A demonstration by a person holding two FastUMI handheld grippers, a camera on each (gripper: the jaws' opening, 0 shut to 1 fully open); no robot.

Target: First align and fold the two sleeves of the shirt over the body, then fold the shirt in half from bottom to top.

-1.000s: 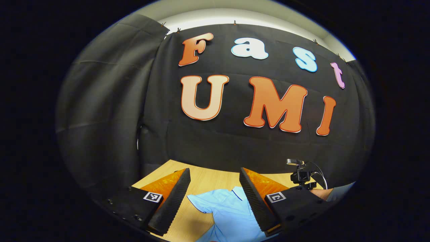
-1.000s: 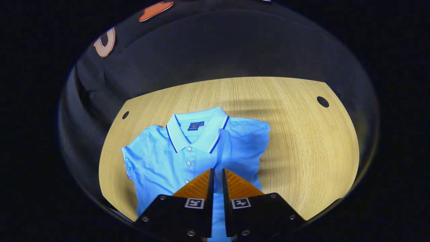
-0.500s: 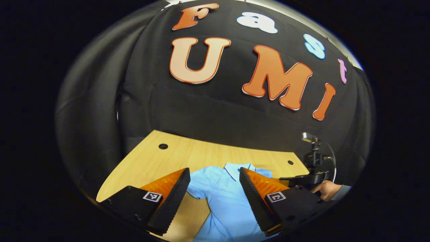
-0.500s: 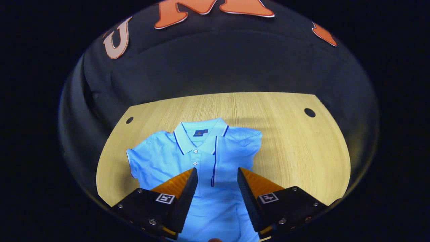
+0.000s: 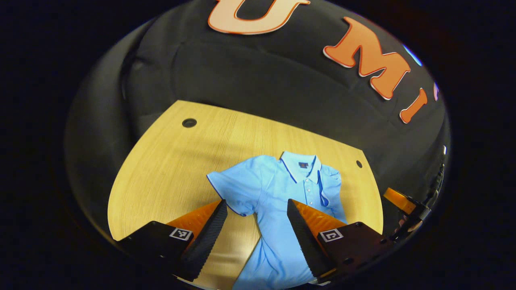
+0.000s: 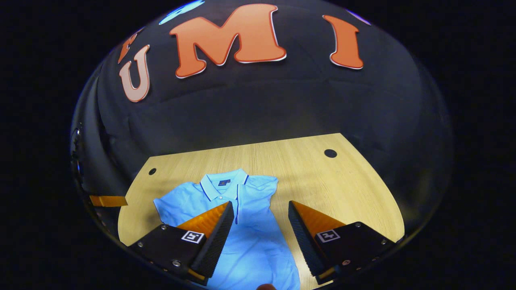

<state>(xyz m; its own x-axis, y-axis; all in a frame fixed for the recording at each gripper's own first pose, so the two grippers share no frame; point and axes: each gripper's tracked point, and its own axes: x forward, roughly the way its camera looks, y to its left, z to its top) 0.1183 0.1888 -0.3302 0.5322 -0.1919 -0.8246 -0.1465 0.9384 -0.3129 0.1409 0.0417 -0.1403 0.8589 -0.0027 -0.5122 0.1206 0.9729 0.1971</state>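
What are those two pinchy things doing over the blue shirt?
A person is folding a blue shirt on a wooden table with two grippers. One sleeve is folded over the body; the other sleeve sticks out flat. The left gripper and right gripper are open above the shirt, holding nothing.

The left gripper (image 5: 257, 209) hangs above the table, its fingers spread wide with nothing between them; it tilts forward and down; the right gripper (image 6: 261, 211) is likewise raised, its fingers parted and empty, aimed down at a slant. In the left gripper view the right gripper (image 5: 399, 199) shows at the far right edge, a hand (image 5: 407, 225) holding it.
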